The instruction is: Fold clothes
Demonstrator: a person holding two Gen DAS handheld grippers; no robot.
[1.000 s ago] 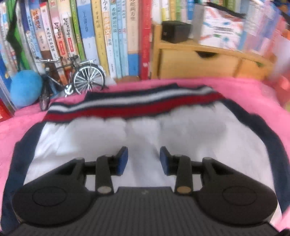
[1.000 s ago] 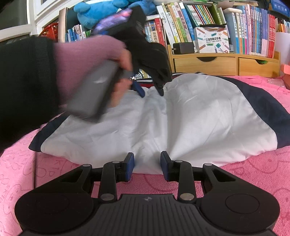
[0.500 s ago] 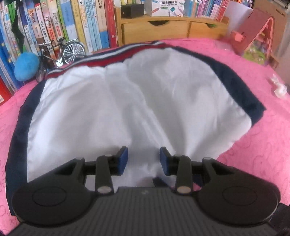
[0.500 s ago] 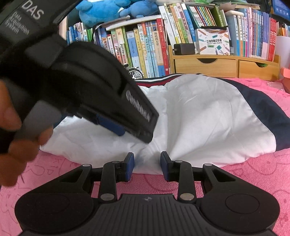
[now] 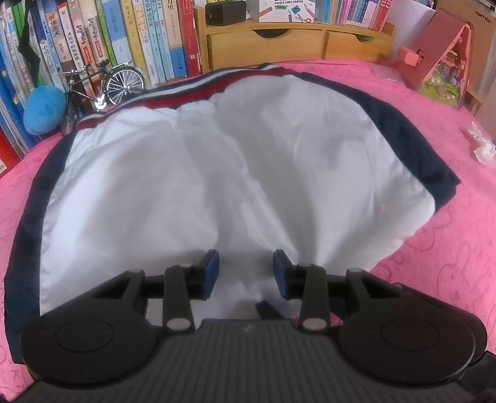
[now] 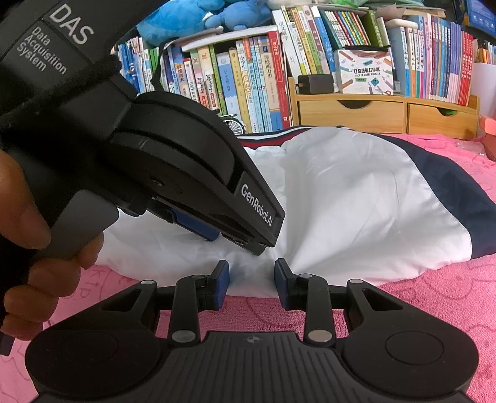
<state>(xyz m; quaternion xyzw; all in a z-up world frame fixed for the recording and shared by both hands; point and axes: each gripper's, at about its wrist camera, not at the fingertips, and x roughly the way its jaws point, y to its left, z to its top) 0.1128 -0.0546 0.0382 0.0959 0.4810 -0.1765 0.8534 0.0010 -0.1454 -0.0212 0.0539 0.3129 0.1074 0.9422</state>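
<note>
white garment, navy-edged, spread flat on pink cover; no fold made yet. left gripper and right gripper: jaws partly open, empty, at near hem.

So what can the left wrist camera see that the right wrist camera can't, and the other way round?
Only the left wrist view shows the blue ball, the whole toy bicycle, the pink toy house and a crumpled tissue.

Only the right wrist view shows the left gripper from outside, the hand holding it, and blue plush toys on top of the books.

Both show the white garment with navy sides on the pink cover, the wooden drawers, the bookshelf, and a gripper's jaws standing apart at the garment's near edge.
</note>
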